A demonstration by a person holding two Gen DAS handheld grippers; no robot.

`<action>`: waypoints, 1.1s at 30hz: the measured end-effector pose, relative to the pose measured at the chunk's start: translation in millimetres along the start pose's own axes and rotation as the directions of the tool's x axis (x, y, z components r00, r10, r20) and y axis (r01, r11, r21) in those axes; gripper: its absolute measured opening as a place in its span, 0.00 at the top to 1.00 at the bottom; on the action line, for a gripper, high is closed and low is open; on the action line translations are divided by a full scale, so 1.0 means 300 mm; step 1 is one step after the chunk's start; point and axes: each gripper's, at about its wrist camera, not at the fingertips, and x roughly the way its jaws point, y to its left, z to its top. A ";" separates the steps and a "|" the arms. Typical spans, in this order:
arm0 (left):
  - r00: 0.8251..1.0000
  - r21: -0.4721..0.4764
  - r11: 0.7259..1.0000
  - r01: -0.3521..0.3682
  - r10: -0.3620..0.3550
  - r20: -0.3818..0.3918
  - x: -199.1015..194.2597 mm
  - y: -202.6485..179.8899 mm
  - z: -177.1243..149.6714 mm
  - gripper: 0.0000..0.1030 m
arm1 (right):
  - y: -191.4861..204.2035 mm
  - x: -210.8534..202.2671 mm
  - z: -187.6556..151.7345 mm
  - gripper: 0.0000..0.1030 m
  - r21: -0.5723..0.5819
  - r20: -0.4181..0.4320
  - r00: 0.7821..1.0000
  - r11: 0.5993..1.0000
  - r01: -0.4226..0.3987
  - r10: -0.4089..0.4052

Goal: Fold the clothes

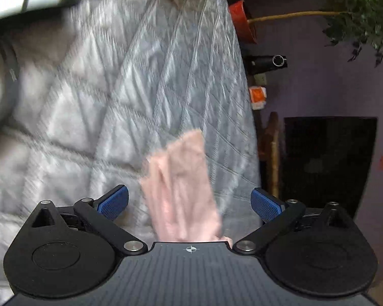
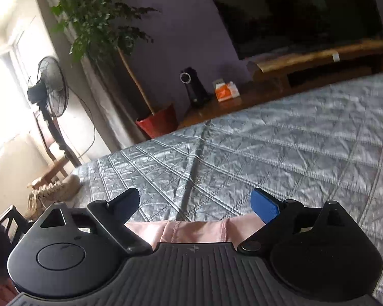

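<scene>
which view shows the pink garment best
The left wrist view, though blurred: the pink garment stretches away across the quilt, between open pads. The right wrist view shows only a strip of it above the hand-held gripper's body.

Home bedroom: quilted bed (image 2: 268, 148) (potted plant (image 2: 99, 17)).

The pink garment (image 1: 182, 191) is soft, pale fabric with folds and stitched seams. In the left wrist view it lies as a long strip between the open fingers (image 1: 113, 202), touching neither. In the right wrist view it lies bunched just behind the fingers (image 2: 264, 206), on the grey quilted bed (image 2: 268, 140).
</scene>
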 end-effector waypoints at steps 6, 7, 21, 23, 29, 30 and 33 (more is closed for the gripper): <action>1.000 -0.007 1.000 0.026 -0.026 0.013 0.053 -0.008 0.006 0.00 | 0.034 0.001 -0.003 0.05 -0.071 -0.008 0.999 0.997 -0.032 0.031; 1.000 -0.018 1.000 0.025 -0.025 0.010 0.064 -0.012 0.008 0.00 | 0.040 0.002 -0.005 0.04 -0.082 -0.010 0.999 0.996 -0.034 0.033; 0.996 0.004 0.999 0.050 -0.050 0.078 0.089 -0.013 -0.009 0.09 | 0.060 0.006 -0.015 0.01 -0.120 -0.023 0.999 0.992 -0.033 0.031; 0.995 -0.003 0.999 0.036 -0.035 0.090 0.086 -0.001 -0.008 0.23 | 0.061 0.006 -0.015 0.01 -0.117 -0.024 0.999 0.992 -0.036 0.034; 0.997 -0.167 0.984 0.068 -0.060 0.049 0.102 0.124 0.011 0.83 | 0.063 0.004 -0.021 0.01 -0.141 -0.042 0.998 0.989 -0.044 0.038; 0.997 -0.150 0.987 0.061 -0.054 0.049 0.099 0.119 0.010 0.83 | 0.058 0.003 -0.020 0.01 -0.136 -0.043 0.998 0.990 -0.044 0.038; 0.998 -0.087 0.996 0.028 -0.022 0.062 0.088 0.094 0.011 0.84 | 0.044 0.007 -0.018 0.01 -0.123 -0.059 0.998 0.992 -0.040 0.033</action>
